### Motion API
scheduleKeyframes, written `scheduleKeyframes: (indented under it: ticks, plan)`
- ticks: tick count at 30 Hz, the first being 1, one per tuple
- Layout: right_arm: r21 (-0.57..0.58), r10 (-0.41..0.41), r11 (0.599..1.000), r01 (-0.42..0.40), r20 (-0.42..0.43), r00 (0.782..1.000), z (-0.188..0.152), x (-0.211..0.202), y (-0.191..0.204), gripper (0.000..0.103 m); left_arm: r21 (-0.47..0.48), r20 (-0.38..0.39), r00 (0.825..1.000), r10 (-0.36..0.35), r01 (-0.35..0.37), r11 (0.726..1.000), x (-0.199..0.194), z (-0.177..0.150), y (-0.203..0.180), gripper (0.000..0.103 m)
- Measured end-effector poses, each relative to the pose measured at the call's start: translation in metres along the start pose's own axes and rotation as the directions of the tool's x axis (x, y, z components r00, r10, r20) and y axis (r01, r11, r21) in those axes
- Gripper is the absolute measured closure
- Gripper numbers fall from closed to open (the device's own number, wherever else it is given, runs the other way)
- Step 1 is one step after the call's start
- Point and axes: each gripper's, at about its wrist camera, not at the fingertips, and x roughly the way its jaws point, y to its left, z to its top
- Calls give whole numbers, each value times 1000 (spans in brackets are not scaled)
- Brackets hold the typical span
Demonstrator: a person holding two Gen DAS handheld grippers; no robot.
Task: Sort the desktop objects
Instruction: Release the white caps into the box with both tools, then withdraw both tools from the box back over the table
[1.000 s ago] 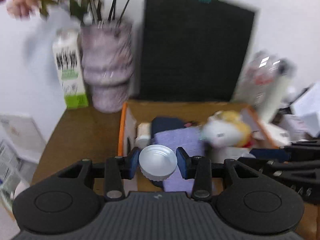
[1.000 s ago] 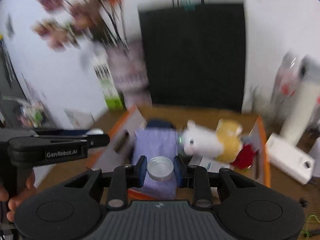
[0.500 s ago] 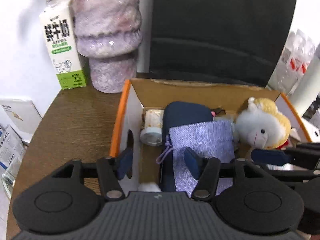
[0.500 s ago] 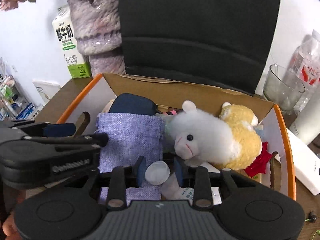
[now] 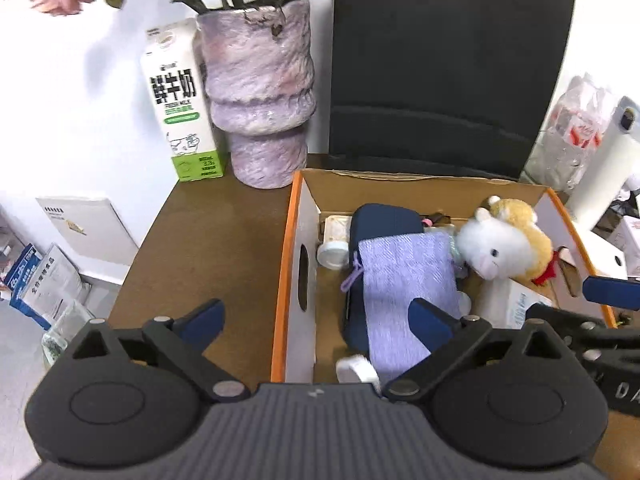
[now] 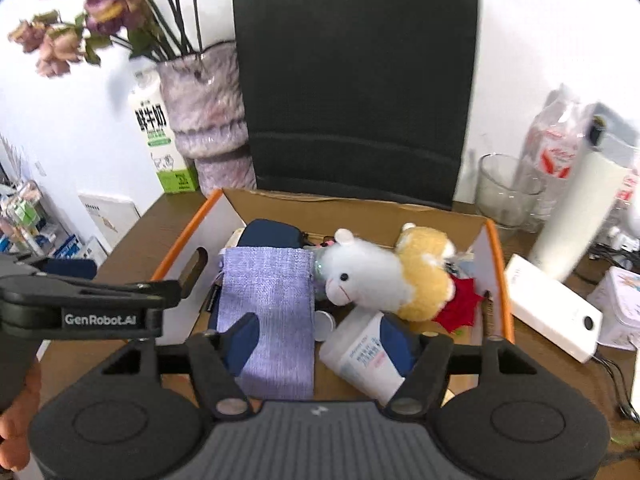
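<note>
An orange-edged cardboard box (image 5: pixel 285 280) (image 6: pixel 498 264) holds a lilac pouch (image 5: pixel 404 276) (image 6: pixel 272 304) on a navy case (image 5: pixel 384 220), a white and yellow plush (image 5: pixel 500 248) (image 6: pixel 372 276) and a small white jar (image 5: pixel 334 254). My left gripper (image 5: pixel 316 316) hangs over the box's left wall, its jaws opening wide with nothing between them. A white cap (image 5: pixel 356 368) lies in the box just below it. My right gripper (image 6: pixel 320 338) hovers over the box, jaws opening. A white tube (image 6: pixel 360 354) lies loose between them, near the right finger.
A purple vase (image 5: pixel 260 92) with flowers and a milk carton (image 5: pixel 180 100) stand at the back left, a black bag (image 6: pixel 356 88) behind the box. A glass bowl (image 6: pixel 504 188), plastic bottles (image 6: pixel 552 148) and a white flat device (image 6: pixel 552 312) crowd the right. A hand (image 6: pixel 16 420) holds the left gripper's body (image 6: pixel 100 318).
Both grippers have opened. The left let go of a white round cap and the right let go of a small white-capped tube; both things now lie in the box.
</note>
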Motion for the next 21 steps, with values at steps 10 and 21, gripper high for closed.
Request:
scheduleKeyframes:
  ticks: [10,21]
  plan:
    - [-4,-46,999,48,230,972,-80,-72,0,21,-68,112,992,-54,62,996,-67,-70,-7,0]
    - [-3,-58,998,64,387,920,-276,-130,12,15,-38,328,944,-35,50,998,-122,-262,-28,0]
